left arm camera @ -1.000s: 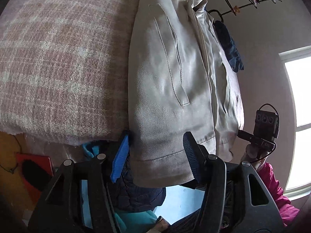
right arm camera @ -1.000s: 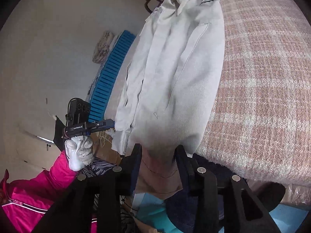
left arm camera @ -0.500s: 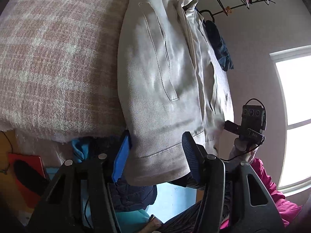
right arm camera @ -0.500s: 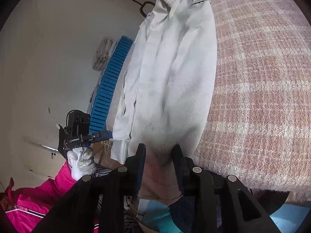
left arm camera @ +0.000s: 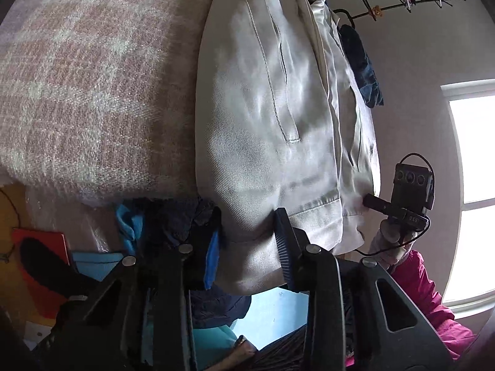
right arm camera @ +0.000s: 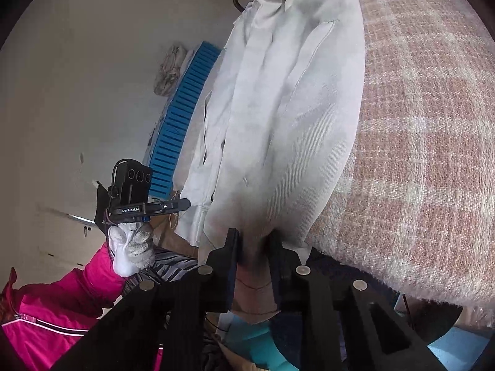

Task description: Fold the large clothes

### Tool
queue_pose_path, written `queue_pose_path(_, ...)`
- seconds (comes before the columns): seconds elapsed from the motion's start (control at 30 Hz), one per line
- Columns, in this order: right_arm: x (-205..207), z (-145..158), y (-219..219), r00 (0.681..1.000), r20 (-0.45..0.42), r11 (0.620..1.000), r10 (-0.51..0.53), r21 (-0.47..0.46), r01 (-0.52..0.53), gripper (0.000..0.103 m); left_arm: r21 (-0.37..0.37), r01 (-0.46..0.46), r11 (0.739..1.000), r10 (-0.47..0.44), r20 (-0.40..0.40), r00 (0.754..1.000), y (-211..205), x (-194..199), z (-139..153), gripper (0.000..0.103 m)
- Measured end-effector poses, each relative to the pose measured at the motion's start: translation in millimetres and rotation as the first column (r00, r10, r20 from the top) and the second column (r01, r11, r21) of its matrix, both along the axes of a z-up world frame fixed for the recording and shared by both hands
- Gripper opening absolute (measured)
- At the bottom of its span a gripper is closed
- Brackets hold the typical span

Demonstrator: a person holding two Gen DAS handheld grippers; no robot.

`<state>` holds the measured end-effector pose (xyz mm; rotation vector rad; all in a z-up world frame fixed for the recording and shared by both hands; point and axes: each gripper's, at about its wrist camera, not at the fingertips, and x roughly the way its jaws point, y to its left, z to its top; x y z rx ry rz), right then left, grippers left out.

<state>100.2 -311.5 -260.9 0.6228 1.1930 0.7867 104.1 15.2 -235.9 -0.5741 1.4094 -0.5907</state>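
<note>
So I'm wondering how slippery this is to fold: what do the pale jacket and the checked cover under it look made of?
Pale jacket: seemingly a woven twill, matte, with fine diagonal ribs visible. Checked cover: apparently a fuzzy wool-like weave with a nubbly, fraying edge.

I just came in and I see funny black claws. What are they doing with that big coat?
A person in a pink sleeve holds a gripper in each hand. Both are grabbing the bottom edge of a pale beige jacket that lies long on a pink checked blanket. The left gripper and the right gripper have just been closing their jaws, and the hem now sits pinched in each. They look ready to start folding.
</note>
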Motion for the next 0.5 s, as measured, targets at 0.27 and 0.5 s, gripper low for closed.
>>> queue_pose_path(0.27,5.1,22.3,-5.4,0.998,0.053,1.0,-0.024,0.017,0.023,0.02,-0.053,-0.034,0.998,0.035,0.023,0.999,9.4,-3.1,26.0,0.023)
queue_pose_path(0.5,11.3,6.6,8.7,1.0,0.002,0.998,-0.03,-0.051,0.03,0.013,-0.05,-0.033,0.998,0.034,0.032,0.999,5.6,0.1,40.1,0.021)
